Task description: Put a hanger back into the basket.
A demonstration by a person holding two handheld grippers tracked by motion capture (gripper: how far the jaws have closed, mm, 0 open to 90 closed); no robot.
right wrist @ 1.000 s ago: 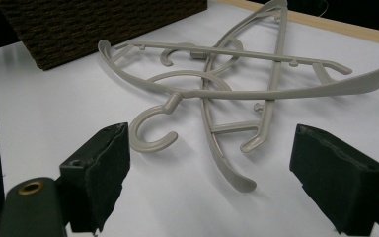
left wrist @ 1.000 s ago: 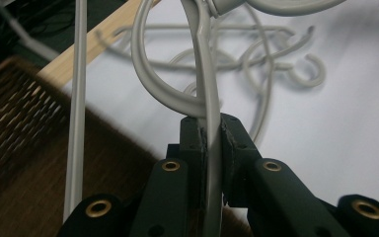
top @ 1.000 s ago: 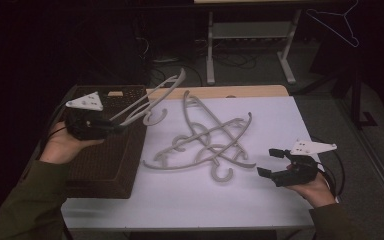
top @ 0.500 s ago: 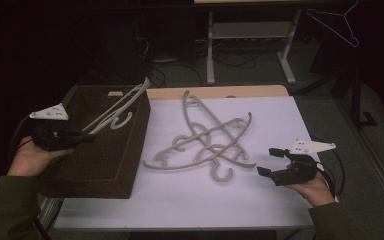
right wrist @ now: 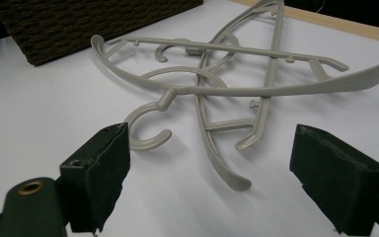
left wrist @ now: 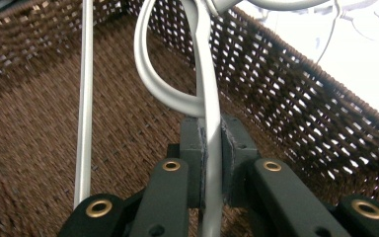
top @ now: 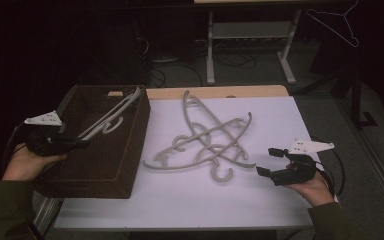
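My left tongs [top: 75, 143], clamped on a hanger [top: 111, 116], have swung it into the basket [top: 132, 150] at the surface's left edge, while my right tongs [top: 274, 161] wait wide near the pile [top: 205, 142].

No readable text in any view

No letters, labels, brand marks, numbers or signs can be made out on the hangers, the woven basket, the table or the grippers; all surfaces appear plain and unmarked.
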